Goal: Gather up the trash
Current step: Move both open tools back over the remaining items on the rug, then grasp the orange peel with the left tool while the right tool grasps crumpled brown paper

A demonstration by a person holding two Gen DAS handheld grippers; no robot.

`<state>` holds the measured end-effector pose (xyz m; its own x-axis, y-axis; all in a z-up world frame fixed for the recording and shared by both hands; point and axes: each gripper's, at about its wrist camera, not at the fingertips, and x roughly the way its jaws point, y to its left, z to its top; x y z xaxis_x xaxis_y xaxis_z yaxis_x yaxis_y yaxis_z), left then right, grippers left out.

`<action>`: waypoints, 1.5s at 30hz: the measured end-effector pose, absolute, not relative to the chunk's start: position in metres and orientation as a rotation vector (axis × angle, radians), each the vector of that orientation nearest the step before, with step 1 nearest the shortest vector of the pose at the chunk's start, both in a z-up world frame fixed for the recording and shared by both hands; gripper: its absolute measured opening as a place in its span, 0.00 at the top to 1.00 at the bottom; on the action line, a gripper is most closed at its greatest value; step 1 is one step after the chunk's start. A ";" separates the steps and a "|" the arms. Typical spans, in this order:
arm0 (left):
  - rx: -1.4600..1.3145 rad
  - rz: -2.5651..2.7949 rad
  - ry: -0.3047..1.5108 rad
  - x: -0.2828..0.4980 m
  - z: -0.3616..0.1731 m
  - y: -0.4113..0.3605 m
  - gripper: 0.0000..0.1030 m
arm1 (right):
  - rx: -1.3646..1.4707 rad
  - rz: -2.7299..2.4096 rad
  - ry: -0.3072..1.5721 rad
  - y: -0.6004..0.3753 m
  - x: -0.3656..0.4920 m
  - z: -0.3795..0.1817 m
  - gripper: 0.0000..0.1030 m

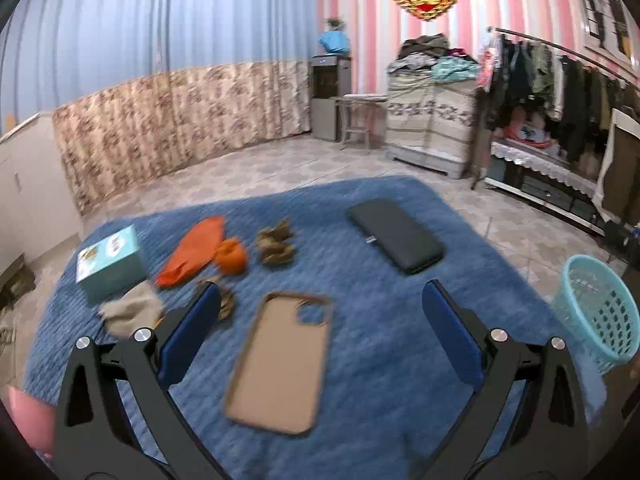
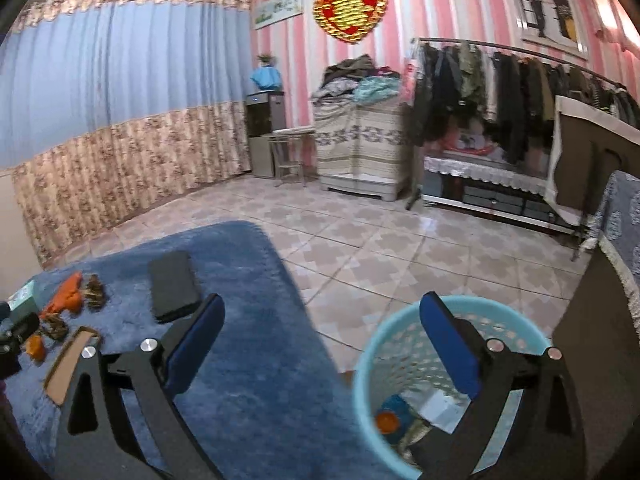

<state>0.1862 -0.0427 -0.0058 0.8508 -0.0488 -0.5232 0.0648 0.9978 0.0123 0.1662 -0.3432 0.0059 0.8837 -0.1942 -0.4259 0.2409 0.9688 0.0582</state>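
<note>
Right gripper (image 2: 320, 316) jaws spread, empty, right jaw over the basket (image 2: 372, 356) already holding scraps; left gripper (image 1: 320, 304) jaws spread, empty; brown trash (image 1: 276, 246) ahead, likely next.

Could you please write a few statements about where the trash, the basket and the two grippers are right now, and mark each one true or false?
1. The left gripper holds the tan phone case. False: its jaws are wide open above the case, which lies on the blue rug.
2. The right gripper is open and empty. True.
3. The turquoise laundry basket is empty. False: several items lie in it, one of them orange.
4. The teal box sits on the rug. True.
5. The black case lies inside the basket. False: it lies on the rug.
</note>
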 end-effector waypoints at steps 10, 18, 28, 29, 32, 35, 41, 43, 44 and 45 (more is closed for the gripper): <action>-0.012 0.078 0.575 0.173 -0.022 0.037 0.05 | 0.040 -0.096 0.467 -0.264 0.189 -0.005 0.06; -0.023 0.122 0.573 0.164 -0.038 0.077 0.05 | -0.029 -0.019 0.512 -0.218 0.203 -0.020 0.04; -0.027 0.175 0.646 0.174 -0.066 0.110 0.05 | 0.003 0.042 0.557 -0.194 0.223 -0.036 0.04; -0.023 0.166 0.655 0.177 -0.067 0.110 0.05 | 0.006 0.044 0.562 -0.192 0.226 -0.037 0.04; -0.029 0.152 0.688 0.188 -0.067 0.107 0.05 | -0.010 0.041 0.596 -0.184 0.234 -0.043 0.04; -0.049 0.128 0.713 0.198 -0.068 0.102 0.06 | -0.016 0.022 0.621 -0.182 0.239 -0.049 0.04; -0.054 0.053 0.767 0.215 -0.078 0.083 0.15 | 0.030 -0.017 0.646 -0.193 0.245 -0.051 0.04; -0.040 0.046 0.807 0.225 -0.086 0.077 0.26 | 0.038 -0.022 0.647 -0.195 0.246 -0.051 0.04; -0.041 0.043 0.825 0.229 -0.090 0.076 0.37 | 0.041 -0.022 0.651 -0.196 0.247 -0.051 0.04; -0.052 0.032 0.850 0.235 -0.094 0.075 0.42 | 0.041 -0.024 0.653 -0.196 0.248 -0.052 0.04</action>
<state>0.2347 0.0750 -0.0943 0.6600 0.0070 -0.7512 -0.0489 0.9982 -0.0336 0.2482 -0.1957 -0.0516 0.7940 -0.0097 -0.6079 0.0353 0.9989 0.0302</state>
